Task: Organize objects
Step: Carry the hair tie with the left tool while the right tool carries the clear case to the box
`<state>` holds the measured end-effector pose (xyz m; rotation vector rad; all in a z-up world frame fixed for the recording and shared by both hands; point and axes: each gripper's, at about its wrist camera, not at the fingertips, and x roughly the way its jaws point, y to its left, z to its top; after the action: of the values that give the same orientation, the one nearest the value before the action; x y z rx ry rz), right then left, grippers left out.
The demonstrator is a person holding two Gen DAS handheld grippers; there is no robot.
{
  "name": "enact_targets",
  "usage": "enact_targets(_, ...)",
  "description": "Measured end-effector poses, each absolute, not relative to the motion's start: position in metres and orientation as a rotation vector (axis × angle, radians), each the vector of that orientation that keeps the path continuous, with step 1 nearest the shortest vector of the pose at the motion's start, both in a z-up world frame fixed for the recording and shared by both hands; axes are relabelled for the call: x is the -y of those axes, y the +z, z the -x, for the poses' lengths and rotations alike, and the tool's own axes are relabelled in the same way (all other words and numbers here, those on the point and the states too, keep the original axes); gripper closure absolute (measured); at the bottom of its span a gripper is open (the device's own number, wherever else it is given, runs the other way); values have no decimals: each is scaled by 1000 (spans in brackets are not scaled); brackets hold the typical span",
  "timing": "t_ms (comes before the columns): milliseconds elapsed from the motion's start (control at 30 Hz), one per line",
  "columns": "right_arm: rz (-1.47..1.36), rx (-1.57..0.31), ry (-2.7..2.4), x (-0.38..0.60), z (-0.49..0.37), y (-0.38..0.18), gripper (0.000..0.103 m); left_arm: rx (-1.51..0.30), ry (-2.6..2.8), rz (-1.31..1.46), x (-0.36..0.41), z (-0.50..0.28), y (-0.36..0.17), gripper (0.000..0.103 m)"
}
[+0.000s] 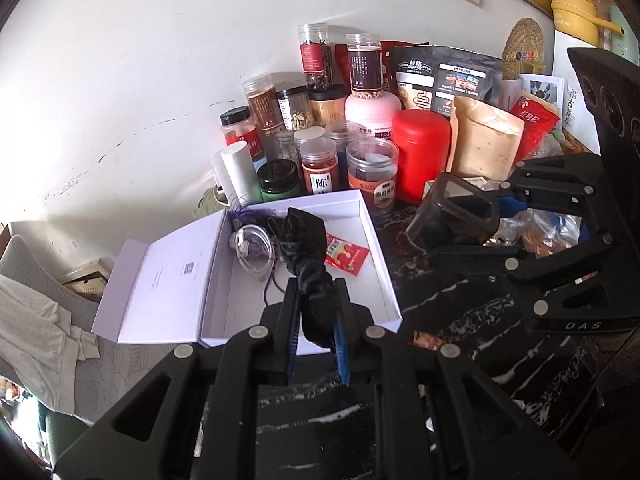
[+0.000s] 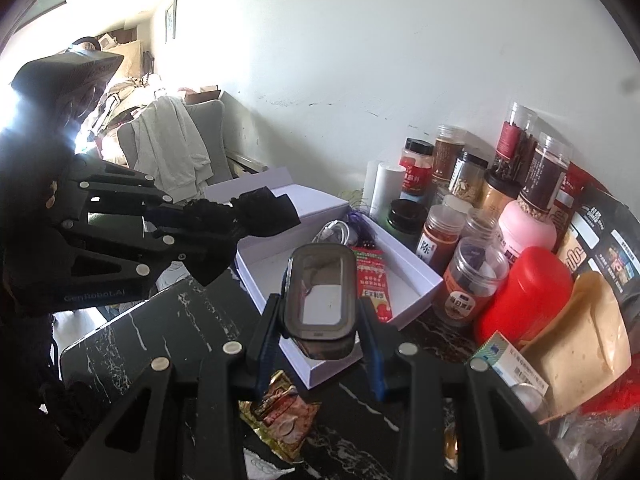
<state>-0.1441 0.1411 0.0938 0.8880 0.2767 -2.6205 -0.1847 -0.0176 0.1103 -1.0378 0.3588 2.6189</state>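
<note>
A crumpled black cloth (image 1: 308,264) hangs clamped in the left gripper (image 1: 318,320) above the open white cardboard box (image 1: 376,232), which holds a red snack packet (image 1: 346,256) and a coiled white cable (image 1: 252,248). The right gripper (image 2: 320,320) grips a smoky transparent rectangular container (image 2: 320,292) over the box's near edge, on the black marble table (image 1: 460,332).
</note>
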Motion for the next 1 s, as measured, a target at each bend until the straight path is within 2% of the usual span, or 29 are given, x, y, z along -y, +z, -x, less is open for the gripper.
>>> enact_targets(533,-887,-206,-2666,-163,235,95,66,-351,2683,1037,26,299,82,89)
enact_targets(1000,-962,-213,-2659,-162,296,68,66,-424,2692,1051,28,367,51,89)
